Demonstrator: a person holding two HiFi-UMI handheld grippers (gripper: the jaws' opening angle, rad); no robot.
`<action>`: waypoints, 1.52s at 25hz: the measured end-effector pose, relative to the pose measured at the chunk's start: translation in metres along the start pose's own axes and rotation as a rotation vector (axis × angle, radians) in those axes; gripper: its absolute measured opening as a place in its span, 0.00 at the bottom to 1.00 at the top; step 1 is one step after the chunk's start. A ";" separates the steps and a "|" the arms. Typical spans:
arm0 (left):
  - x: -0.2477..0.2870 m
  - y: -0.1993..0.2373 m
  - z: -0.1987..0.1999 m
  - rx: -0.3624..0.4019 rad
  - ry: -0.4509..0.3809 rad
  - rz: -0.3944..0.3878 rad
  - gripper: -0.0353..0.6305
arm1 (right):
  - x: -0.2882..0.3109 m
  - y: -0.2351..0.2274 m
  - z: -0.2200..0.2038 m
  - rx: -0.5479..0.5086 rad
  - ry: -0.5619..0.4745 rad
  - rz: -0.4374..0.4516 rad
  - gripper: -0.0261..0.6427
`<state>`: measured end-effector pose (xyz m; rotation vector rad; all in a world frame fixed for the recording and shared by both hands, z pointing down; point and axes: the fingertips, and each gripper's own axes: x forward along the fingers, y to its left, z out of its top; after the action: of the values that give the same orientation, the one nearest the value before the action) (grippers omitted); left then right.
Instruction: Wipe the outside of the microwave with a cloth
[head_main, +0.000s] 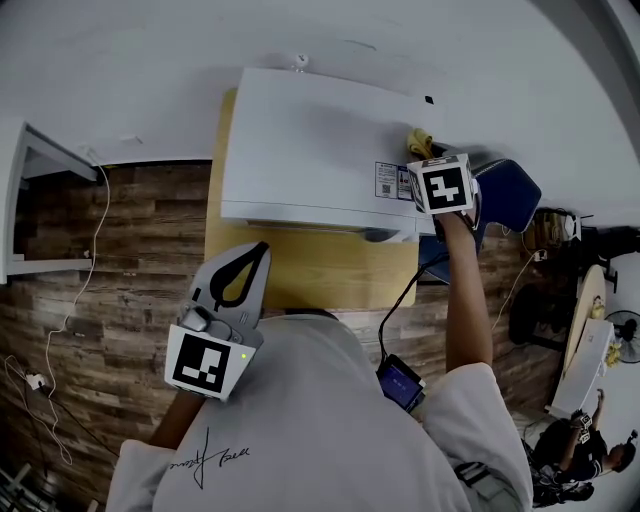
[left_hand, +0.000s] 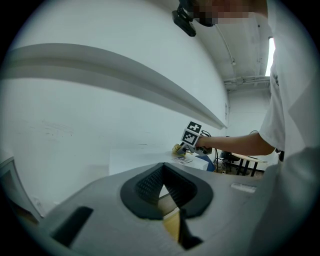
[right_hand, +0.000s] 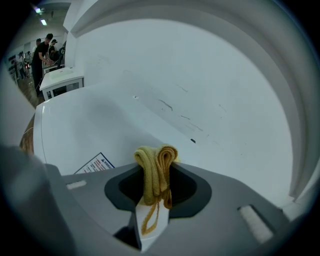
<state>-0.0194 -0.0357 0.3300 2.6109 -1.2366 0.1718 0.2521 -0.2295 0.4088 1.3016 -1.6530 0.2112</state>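
Right gripper (right_hand: 156, 167) has its jaws clamped on a folded yellow woven cloth (right_hand: 155, 172). Only a short bunched loop of the cloth stands out past the jaw tips, and a thin loose strand hangs back between them.

**Hazards**
- The exposed wad is small. If the gripper is pressed down at a shallow angle, the hard jaw tips are likely to rub the casing instead of the fabric.
- Drag across the surface may pull the cloth out of the clamp, as little of it appears to be held.
- The white box-shaped microwave (head_main: 310, 140) is not braced. The left gripper (head_main: 255, 258) is held back near the person's torso with its jaws together on nothing, so a firm stroke could slide the appliance on the light wooden tabletop (head_main: 300, 265).

**Position**
- In the head view the cloth (head_main: 417, 141) sits at the tip of the right gripper (head_main: 424, 155), over the right rear corner of the microwave's top.
- The cloth is just beyond the printed label (head_main: 388, 180).
- Contact with the top cannot be confirmed.
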 end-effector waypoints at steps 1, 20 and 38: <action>-0.001 0.002 0.000 -0.001 -0.001 0.002 0.04 | 0.000 0.004 0.003 -0.004 -0.003 0.003 0.22; -0.028 0.033 -0.006 -0.017 0.000 0.030 0.04 | -0.002 0.087 0.065 -0.078 -0.061 0.094 0.22; -0.046 0.064 -0.010 -0.035 -0.001 0.066 0.04 | -0.003 0.176 0.135 -0.213 -0.136 0.168 0.22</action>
<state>-0.0980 -0.0384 0.3407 2.5422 -1.3154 0.1592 0.0306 -0.2430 0.4109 1.0373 -1.8481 0.0445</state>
